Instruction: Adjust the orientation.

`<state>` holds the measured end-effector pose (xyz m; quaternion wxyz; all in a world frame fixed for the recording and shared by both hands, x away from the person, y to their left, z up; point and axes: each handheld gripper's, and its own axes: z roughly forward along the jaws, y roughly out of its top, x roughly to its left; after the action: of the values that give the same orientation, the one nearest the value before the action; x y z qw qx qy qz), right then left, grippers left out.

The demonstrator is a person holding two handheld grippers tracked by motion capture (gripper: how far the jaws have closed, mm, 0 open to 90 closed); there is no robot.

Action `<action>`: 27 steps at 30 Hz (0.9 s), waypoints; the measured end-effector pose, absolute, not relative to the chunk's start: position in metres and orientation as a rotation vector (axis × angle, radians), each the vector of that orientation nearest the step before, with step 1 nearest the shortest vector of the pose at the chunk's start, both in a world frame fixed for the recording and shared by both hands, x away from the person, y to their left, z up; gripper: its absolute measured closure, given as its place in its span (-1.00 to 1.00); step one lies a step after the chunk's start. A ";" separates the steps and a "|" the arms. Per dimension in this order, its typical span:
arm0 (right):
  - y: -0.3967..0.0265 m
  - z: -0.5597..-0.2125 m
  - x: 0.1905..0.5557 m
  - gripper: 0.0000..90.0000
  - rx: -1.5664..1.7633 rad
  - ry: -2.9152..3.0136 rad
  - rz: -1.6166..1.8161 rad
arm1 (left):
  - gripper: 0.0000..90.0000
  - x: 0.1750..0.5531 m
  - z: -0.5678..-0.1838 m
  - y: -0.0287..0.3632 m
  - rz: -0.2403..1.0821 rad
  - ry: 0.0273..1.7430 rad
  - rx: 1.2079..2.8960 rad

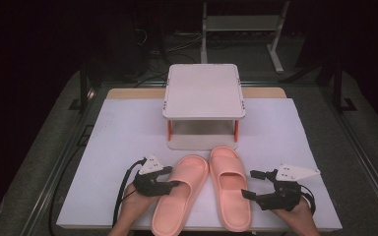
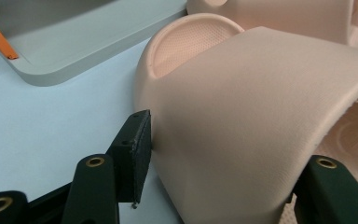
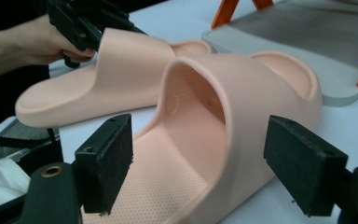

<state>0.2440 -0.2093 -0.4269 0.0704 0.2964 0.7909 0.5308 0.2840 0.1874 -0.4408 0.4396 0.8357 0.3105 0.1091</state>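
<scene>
Two pink slippers lie side by side on the white surface (image 1: 123,142), just in front of a small two-tier shelf (image 1: 204,91) with orange posts. The left slipper (image 1: 179,189) is angled, its toe leaning towards the right slipper (image 1: 230,189), which lies straight with its toe just beside the shelf's lower tray. The left gripper (image 1: 173,177) reaches in from the left at the left slipper's strap. In the left gripper view its fingers (image 2: 137,154) stand on either side of the strap (image 2: 242,130), one pad touching the strap's outer edge and the other behind the strap's far side; whether both pads press cannot be told. The right gripper (image 1: 250,183) sits just beside the outer edge of the right slipper. In the right gripper view its fingers (image 3: 109,163) are wide apart, with the strap (image 3: 242,93) of the right slipper between them and clear gaps on both sides. Each gripper is held by a hand entering from the near edge.
</scene>
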 end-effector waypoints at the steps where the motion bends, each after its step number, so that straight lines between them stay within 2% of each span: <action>1: -0.208 -0.427 0.245 -0.47 0.896 2.380 1.585 | -0.03 0.284 -0.441 0.188 0.274 0.770 2.078; 8: -0.199 -0.434 0.256 -0.35 0.972 2.360 1.456 | 0.04 0.284 -0.442 0.188 0.285 0.776 2.082; 9: -0.199 -0.434 0.257 -0.28 0.975 2.334 1.441 | 0.05 0.284 -0.442 0.188 0.287 0.775 2.083; 17: -0.196 -0.438 0.262 -0.18 0.983 2.332 1.386 | 0.07 0.283 -0.442 0.188 0.293 0.782 2.077; 19: -0.192 -0.439 0.262 -0.09 0.967 2.329 1.363 | 0.09 0.283 -0.442 0.188 0.292 0.783 2.075; 24: -0.179 -0.437 0.271 0.10 0.949 2.276 1.326 | 0.24 0.282 -0.442 0.190 0.315 0.776 2.069; 27: -0.177 -0.437 0.272 0.13 0.949 2.263 1.309 | 0.28 0.283 -0.442 0.191 0.313 0.785 2.063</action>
<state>0.2724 -0.1772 -0.4374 0.1793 0.3357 0.8005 0.4631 0.2828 0.1911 -0.4424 0.4404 0.8307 0.3163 0.1261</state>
